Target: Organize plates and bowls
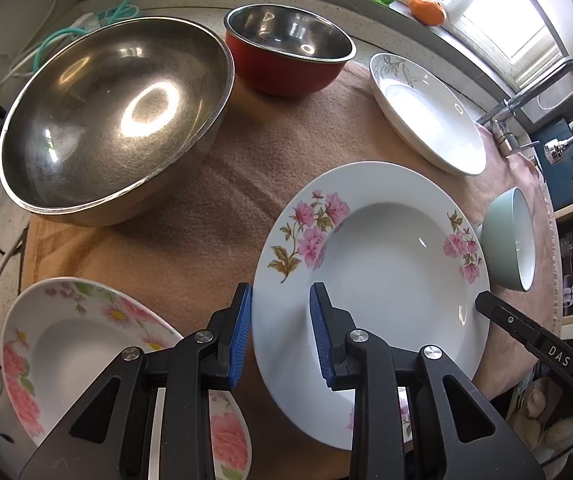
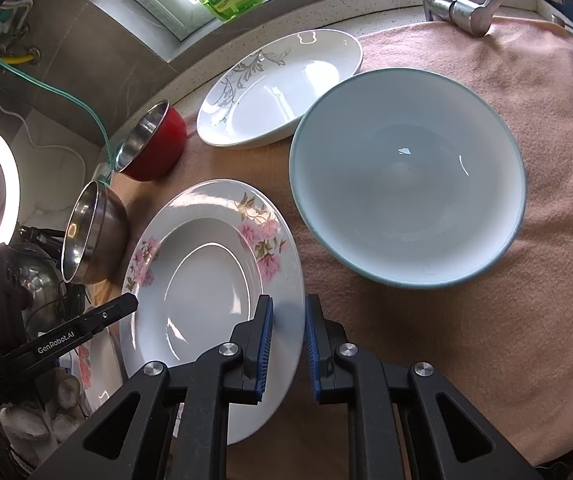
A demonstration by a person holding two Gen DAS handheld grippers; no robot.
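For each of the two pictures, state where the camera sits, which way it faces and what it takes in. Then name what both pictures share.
Left wrist: rides the left gripper, looking steeply down at the pink-flowered plate, whose left rim lies between its blue pads; the right gripper's finger shows.
Right wrist: rides the right gripper, looking steeply down at that plate's right rim and the pale blue bowl; the left gripper's finger shows.
Shared: that plate, red bowl, steel bowl, leaf-patterned plate.
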